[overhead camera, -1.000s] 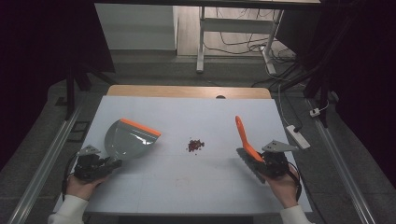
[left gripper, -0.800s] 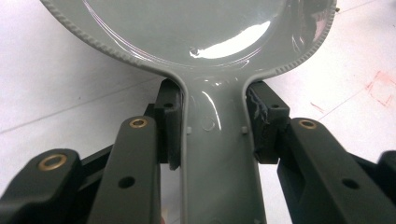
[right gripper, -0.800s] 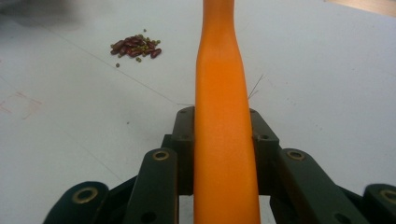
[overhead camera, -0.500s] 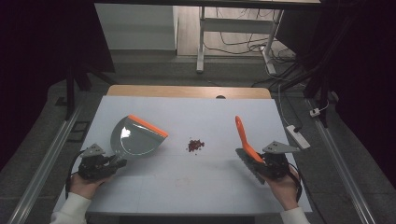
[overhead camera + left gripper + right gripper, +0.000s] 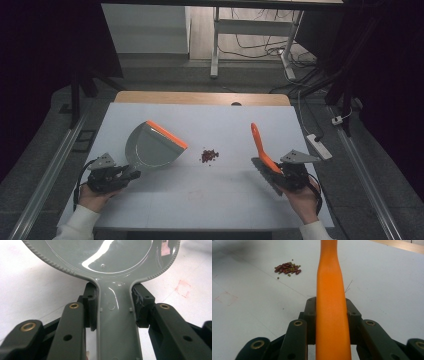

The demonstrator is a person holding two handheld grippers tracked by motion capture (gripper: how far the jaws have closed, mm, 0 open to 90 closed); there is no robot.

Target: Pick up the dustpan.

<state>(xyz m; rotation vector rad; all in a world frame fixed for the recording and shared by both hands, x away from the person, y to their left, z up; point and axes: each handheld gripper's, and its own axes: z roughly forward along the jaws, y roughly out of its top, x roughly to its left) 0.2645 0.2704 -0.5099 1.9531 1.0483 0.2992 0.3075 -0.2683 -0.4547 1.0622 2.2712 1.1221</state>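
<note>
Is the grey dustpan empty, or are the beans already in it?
Empty. The dustpan, clamped by the left gripper, shows a bare grey pan, and the beans lie in a small pile on the table beside it.

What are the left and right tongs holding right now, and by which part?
Left tongs clamp the dustpan by its grey handle. Right tongs clamp the brush by its orange handle.

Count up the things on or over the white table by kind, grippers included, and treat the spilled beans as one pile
Grippers: 2, left gripper and right gripper
Dustpans: 1, grey dustpan with an orange lip
Brushes: 1, orange brush
Bean piles: 1, pile of beans
Total: 5
</note>
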